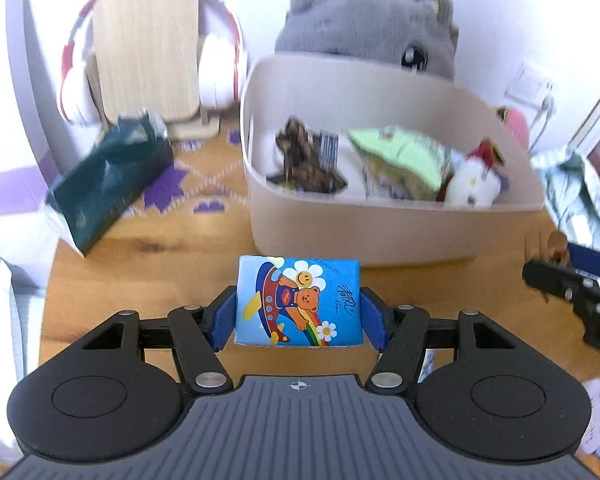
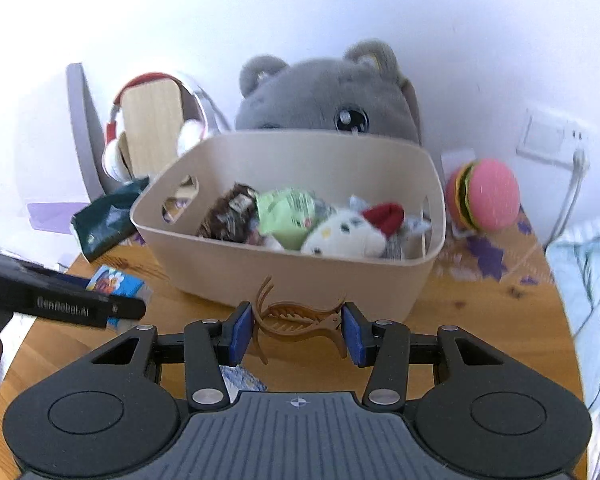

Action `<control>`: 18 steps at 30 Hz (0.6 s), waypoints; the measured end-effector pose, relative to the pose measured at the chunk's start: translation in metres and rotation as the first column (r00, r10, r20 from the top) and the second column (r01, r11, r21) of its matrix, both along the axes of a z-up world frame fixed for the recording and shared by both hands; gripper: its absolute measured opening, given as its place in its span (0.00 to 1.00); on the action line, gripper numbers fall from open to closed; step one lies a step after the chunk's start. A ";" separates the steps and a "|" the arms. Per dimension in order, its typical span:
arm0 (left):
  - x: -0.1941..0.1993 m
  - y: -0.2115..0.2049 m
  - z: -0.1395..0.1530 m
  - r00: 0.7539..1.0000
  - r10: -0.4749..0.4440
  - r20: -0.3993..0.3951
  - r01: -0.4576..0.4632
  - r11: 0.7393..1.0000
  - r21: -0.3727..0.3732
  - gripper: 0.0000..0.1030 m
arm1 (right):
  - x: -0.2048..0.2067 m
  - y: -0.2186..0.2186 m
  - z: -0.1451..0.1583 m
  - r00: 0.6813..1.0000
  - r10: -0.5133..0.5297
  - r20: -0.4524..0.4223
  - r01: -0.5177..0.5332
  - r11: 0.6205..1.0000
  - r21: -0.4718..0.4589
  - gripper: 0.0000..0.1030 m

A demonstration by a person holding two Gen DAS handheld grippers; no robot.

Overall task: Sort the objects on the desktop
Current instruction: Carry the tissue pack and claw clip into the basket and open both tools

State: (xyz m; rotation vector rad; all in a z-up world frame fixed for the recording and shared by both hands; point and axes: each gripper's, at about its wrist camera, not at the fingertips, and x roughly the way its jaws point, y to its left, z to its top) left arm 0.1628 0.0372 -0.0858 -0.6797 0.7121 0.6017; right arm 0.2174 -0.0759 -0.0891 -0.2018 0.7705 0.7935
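Your left hand-held gripper (image 1: 298,312) clamps the tissue pack (image 1: 298,302), your right hand-held gripper (image 2: 298,326) the hair claw (image 2: 300,318) crosswise; the beige bin (image 1: 364,236) sits straight ahead of both.

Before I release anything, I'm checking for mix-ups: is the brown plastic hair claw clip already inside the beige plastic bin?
No: the brown plastic hair claw clip sits between the right gripper's blue pads, outside the beige plastic bin.
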 end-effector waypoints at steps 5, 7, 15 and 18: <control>-0.004 0.012 0.030 0.998 0.033 0.056 -0.036 0.998 0.046 0.63 | -0.001 -0.002 0.020 0.999 0.017 0.050 -0.019 0.999 0.030 0.43; -0.003 0.018 0.042 0.996 0.042 0.078 -0.047 0.997 0.062 0.63 | 0.001 -0.004 0.029 0.997 0.013 0.072 -0.016 0.999 0.050 0.43; 0.014 0.041 0.083 0.991 0.043 0.128 -0.063 0.987 0.150 0.63 | 0.021 -0.006 0.063 0.988 0.008 0.155 -0.022 0.995 0.094 0.43; 0.026 0.047 0.092 0.990 0.029 0.134 -0.053 0.983 0.176 0.63 | 0.034 -0.005 0.071 0.985 -0.007 0.173 -0.012 0.994 0.110 0.43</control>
